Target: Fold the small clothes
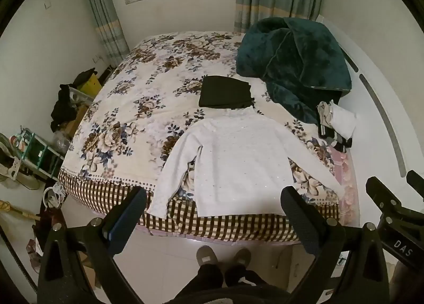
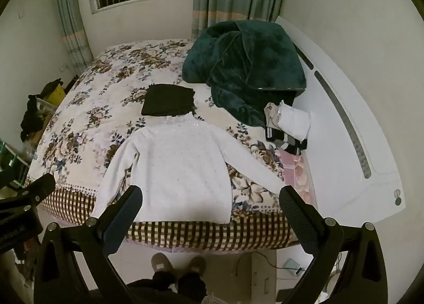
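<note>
Above the foot of the bed [image 1: 111, 108], the left hand-held gripper [image 1: 212, 214] hangs with its fingers spread wide and nothing between them; beside it, the right hand-held gripper [image 2: 210, 214] is likewise spread and holds nothing. Both are clear of the white sweater [image 1: 233, 161], which lies flat on the floral bedspread with its hem at the bed's near edge, collar pointing away and both sleeves angled outward. Just beyond the collar sits a folded dark garment [image 1: 225, 92], touching or nearly touching it. Farther back on the right, a dark green blanket [image 1: 291, 57] is heaped against the white headboard [image 2: 344, 108]. Near the blanket's front edge lies a small pile of clothes [image 1: 335, 125], white, beige and striped. Below the grippers, the person's slippered feet [image 1: 222, 256] stand on the pale floor, close to the checked bed skirt.
</note>
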The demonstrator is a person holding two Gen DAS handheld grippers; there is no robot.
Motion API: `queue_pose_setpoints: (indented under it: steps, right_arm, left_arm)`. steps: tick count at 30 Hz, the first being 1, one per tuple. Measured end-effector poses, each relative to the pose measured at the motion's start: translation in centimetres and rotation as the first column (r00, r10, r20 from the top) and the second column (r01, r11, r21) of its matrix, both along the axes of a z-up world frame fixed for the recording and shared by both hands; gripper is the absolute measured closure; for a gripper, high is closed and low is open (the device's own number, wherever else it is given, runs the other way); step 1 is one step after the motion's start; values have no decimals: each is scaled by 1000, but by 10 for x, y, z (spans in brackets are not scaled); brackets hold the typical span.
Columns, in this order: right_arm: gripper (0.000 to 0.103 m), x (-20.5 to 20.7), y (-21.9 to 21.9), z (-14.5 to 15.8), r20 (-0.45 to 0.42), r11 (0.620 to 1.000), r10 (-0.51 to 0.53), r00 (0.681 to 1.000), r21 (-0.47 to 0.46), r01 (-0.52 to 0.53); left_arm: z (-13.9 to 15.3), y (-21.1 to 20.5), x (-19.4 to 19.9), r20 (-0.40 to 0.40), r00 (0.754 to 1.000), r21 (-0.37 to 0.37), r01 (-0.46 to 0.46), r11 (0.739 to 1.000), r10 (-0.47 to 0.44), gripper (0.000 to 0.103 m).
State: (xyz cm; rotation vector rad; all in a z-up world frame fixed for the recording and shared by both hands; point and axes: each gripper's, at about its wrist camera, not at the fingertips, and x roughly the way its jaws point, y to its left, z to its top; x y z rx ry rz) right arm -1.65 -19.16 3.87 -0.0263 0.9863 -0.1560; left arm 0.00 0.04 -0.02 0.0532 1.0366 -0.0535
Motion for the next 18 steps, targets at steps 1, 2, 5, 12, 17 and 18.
queue_pose_setpoints:
  steps: [1,2,5,12,17,18]
  right_arm:
    - [0,0,0,1,-1,1000,2,1000,0,-2]
    - [0,1,1,1,-2,1000,7,1000,-3,-7]
    - [0,0,-1,2,4,1000,4,1000,7,-4]
    - [0,-1,0,2,11,1000,3,1000,2,-3]
    - [0,0,0,7,12,1000,3,1000,2,-3]
    - [0,0,0,6,12,1000,4,1000,2,-4]
  left_arm:
    - [0,0,0,3,1000,-1,0,1000,0,0]
    - [0,0,0,2,1000,-4,1,1000,-1,0]
    - [1,0,-1,4,1000,2,5,1000,-5,0]
    - [0,0,0,0,1000,0,-1,1000,1,0]
    - [0,0,0,1,1000,-1,-2,1000,2,0]
    - [0,0,0,2,1000,0,-2,1000,2,0]
